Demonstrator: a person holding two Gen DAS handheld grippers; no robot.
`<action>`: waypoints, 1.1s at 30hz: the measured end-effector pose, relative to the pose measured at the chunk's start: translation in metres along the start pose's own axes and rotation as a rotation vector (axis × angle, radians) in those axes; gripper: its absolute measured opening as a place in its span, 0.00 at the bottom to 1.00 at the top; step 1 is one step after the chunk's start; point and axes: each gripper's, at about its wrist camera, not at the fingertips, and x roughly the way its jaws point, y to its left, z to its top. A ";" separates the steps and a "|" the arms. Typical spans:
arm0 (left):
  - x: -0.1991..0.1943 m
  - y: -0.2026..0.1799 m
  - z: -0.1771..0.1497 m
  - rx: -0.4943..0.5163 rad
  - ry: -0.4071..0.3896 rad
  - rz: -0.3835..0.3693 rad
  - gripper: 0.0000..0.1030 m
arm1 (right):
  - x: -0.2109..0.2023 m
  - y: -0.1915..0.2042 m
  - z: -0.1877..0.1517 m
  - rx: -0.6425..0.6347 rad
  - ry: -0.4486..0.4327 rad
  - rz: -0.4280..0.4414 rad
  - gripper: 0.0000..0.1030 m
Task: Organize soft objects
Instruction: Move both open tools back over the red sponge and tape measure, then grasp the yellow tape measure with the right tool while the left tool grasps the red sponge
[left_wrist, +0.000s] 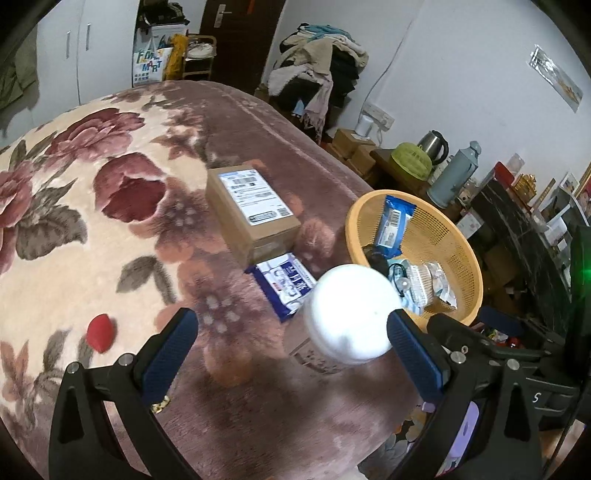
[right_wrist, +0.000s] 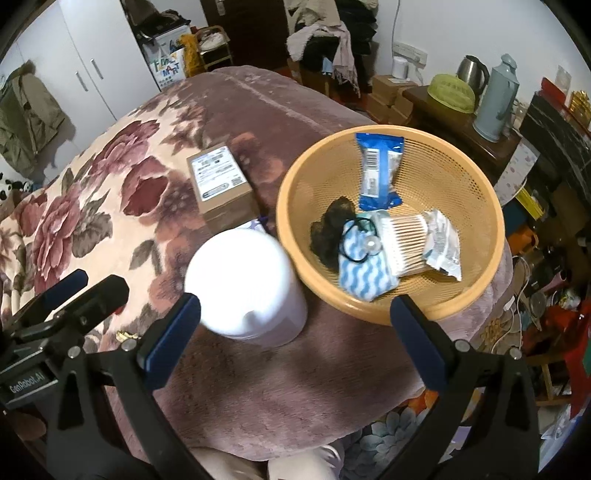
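Sorting soft items into the basket (right_wrist: 491, 236); both tongs gape, holding nothing.
Left view: left tongs (left_wrist: 291, 339) open over the blanket (left_wrist: 74, 184), blue wipes pack (left_wrist: 284, 284) beside the box (left_wrist: 251, 210); approach it low. Right view: right tongs (right_wrist: 295, 325) open, white tub (right_wrist: 247, 288) hiding the pack.

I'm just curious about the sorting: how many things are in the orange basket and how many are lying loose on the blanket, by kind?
In the basket: 5
Packets on the blanket, blue wipes pack: 1
Boxes, cardboard box: 1
Tubs, white tub: 1
Red pieces, red piece: 1
Total: 9
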 end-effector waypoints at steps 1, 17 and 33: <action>-0.003 0.004 -0.002 -0.006 -0.001 -0.001 0.99 | 0.000 0.003 -0.001 -0.004 0.001 0.000 1.00; -0.036 0.076 -0.030 -0.093 -0.016 0.040 0.99 | 0.006 0.074 -0.017 -0.105 0.025 0.023 1.00; -0.059 0.146 -0.065 -0.156 -0.002 0.118 0.99 | 0.026 0.139 -0.053 -0.180 0.079 0.066 1.00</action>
